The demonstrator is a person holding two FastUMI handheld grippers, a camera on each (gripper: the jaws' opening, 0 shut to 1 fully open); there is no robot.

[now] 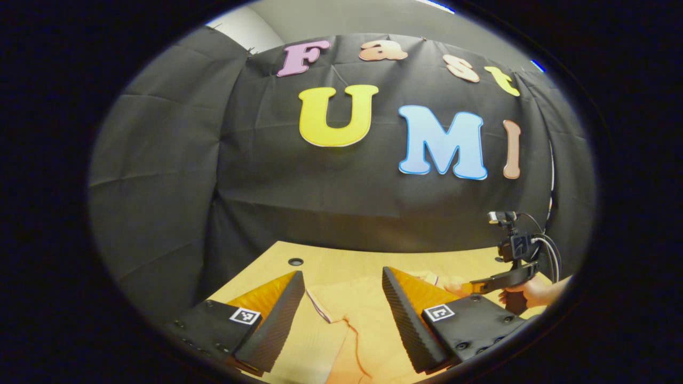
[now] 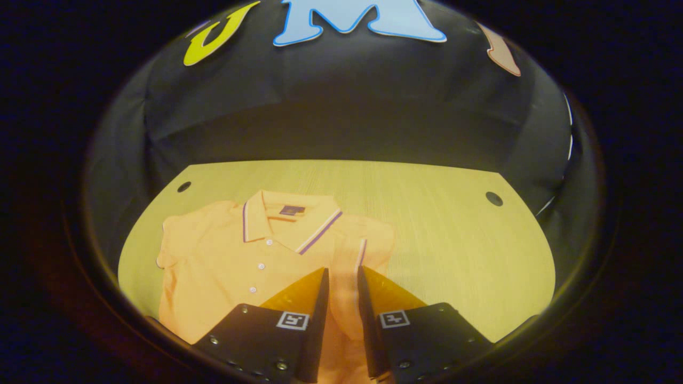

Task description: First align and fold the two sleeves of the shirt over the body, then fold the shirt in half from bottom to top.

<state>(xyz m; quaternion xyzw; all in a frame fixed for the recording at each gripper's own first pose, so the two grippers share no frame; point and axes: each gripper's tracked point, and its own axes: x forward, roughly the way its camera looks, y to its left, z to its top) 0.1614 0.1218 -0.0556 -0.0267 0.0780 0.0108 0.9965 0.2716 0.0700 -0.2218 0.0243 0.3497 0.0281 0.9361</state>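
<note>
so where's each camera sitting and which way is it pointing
left gripper view: rides on the left gripper, low over the wooden table, facing the booth wall; its own jaws stand wide apart over the orange polo shirt, and the right gripper with the hand holding it shows farther right.
right gripper view: rides on the right gripper, higher, tilted down at the shirt's collar and sleeve; its jaws stand close together around the sleeve.
shared: shirt, table, wall.

Left gripper (image 1: 341,298) agape above orange shirt (image 1: 347,325).
</note>
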